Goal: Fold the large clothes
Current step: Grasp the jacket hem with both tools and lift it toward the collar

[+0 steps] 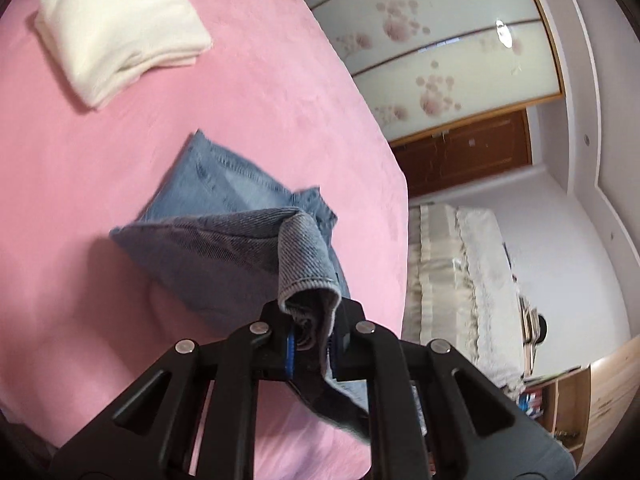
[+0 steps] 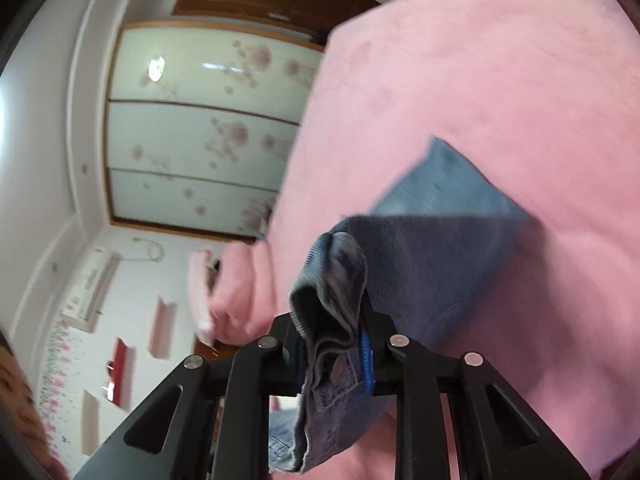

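Blue denim jeans lie partly folded on the pink bedspread. My left gripper is shut on a bunched hem of the jeans, lifted off the bed, with the cloth draping back to the rest of the garment. In the right wrist view my right gripper is shut on another thick fold of the jeans, also raised above the pink bedspread. Denim hangs down between the fingers of both grippers.
A folded white garment lies at the far left of the bed. Pink pillows sit at the bed's end. A wardrobe with flowered sliding doors and a brown door stand past the bed's edge.
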The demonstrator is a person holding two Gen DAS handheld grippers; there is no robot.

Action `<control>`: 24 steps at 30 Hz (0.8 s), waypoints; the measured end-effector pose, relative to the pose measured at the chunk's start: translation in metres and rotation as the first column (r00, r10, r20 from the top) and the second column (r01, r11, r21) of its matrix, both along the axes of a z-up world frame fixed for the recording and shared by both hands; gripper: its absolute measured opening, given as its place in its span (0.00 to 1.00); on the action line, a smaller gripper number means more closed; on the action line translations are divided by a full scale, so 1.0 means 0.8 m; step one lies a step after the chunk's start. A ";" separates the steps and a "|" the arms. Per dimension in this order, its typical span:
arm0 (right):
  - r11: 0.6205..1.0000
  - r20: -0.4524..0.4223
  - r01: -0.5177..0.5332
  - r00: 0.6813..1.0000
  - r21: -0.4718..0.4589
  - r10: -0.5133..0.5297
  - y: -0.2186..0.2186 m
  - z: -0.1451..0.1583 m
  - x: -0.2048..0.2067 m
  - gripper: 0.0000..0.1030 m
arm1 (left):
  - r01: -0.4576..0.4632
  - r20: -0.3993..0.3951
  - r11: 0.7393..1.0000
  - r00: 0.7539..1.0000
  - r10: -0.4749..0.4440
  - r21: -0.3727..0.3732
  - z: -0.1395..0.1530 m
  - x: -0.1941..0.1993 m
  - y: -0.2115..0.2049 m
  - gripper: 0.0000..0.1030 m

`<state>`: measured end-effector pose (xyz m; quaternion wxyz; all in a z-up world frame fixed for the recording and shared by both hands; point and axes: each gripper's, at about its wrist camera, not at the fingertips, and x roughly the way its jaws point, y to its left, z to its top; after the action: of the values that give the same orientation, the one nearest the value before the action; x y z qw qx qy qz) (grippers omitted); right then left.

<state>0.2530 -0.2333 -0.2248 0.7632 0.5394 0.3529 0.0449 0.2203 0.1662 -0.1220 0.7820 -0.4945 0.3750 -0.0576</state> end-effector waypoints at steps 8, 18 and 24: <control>0.999 -0.002 0.007 1.000 0.048 -0.006 -0.001 -0.032 0.124 0.16 | -0.074 -0.035 0.996 0.996 0.076 0.052 -0.035 0.085 0.008 0.08; 0.992 -0.124 0.088 0.989 0.087 -0.076 -0.033 -0.133 0.230 0.15 | -0.053 -0.105 0.987 0.992 0.070 0.154 -0.133 0.207 -0.005 0.09; 0.996 -0.205 0.080 0.976 0.029 -0.072 -0.033 -0.185 0.275 0.15 | -0.035 -0.201 0.985 0.977 0.069 0.169 -0.204 0.263 -0.005 0.10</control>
<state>0.4729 -0.2593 -0.3725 0.7139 0.5685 0.4075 -0.0333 0.4307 0.1620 -0.2849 0.7784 -0.4412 0.4442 0.0457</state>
